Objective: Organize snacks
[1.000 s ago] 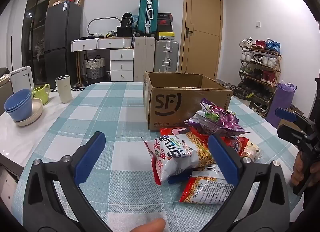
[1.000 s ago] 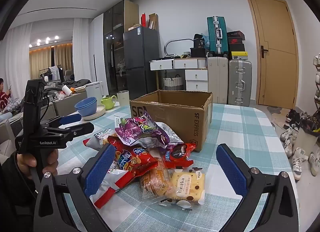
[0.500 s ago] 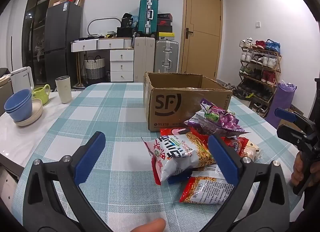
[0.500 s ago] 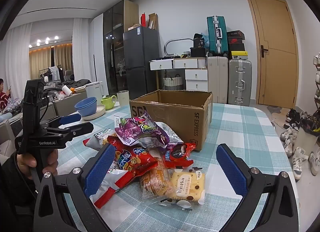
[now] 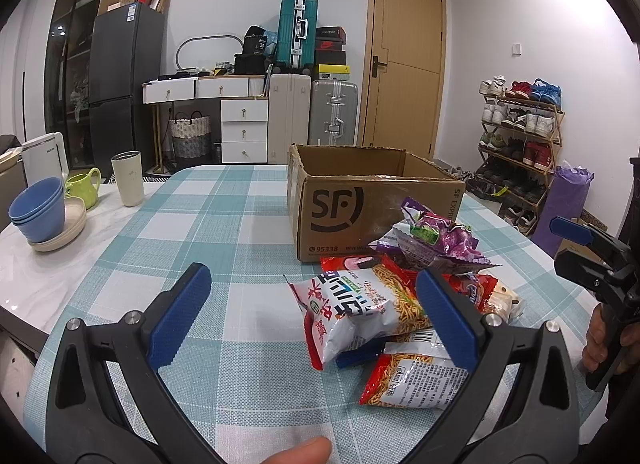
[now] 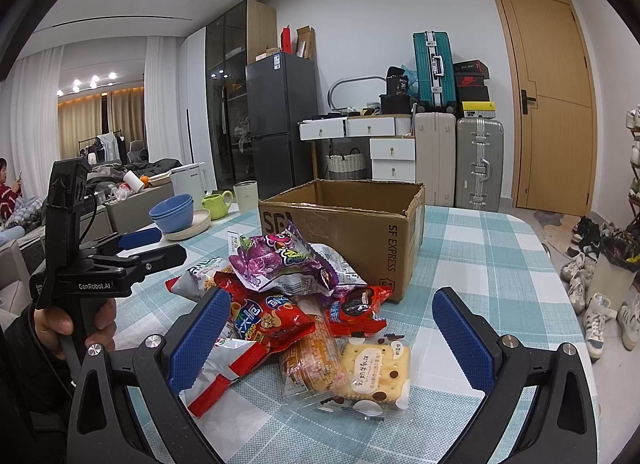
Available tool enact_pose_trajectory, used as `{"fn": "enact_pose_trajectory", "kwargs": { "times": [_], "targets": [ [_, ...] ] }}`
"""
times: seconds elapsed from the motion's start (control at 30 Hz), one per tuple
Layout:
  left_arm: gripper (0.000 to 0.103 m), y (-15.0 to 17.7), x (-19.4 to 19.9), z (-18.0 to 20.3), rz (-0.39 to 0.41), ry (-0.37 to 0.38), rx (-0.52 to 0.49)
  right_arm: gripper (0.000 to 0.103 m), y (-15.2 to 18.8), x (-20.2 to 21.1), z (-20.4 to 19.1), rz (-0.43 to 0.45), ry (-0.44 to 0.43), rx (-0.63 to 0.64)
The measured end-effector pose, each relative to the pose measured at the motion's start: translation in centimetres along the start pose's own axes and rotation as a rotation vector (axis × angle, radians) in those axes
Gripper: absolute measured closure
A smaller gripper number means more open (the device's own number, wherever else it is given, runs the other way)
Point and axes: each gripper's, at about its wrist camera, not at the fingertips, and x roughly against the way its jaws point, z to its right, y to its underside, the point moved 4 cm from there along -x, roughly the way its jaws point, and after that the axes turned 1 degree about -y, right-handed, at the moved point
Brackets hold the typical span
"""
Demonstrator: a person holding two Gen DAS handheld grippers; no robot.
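Both tools, left tool [image 5: 308,296] and right tool [image 6: 332,324], are hanging wide open over the snack pile [image 6: 296,304], which is lying on the desk [image 5: 224,232] against the cardboard box [image 5: 376,200] at twelve o'clock.

Almost nothing changes over this second. The left gripper [image 5: 312,280] and the right gripper [image 6: 331,300] hang where they were, jaws spread just as wide, and neither camera's view of the cardboard box [image 5: 380,216] or the table [image 5: 240,224] moves by any amount that can be made out. No packet in the snack pile is lifted, slid or turned. The white noodle packet [image 5: 360,304], the purple packet [image 5: 436,240] on top and the biscuit packet [image 6: 376,368] lie as before. The one hint of motion is a faint wobble of the right gripper at the edge of the left wrist view, too slight to give a direction.
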Motion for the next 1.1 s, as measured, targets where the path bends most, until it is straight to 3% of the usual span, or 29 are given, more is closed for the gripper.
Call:
{"fn": "enact_pose_trajectory", "kwargs": {
  "times": [1.1],
  "targets": [
    [0.001,-0.05,0.19,-0.47,0.001,-0.003,0.006,0.000,0.01,-0.07,0.03,-0.002,0.000,-0.002]
  ]
}}
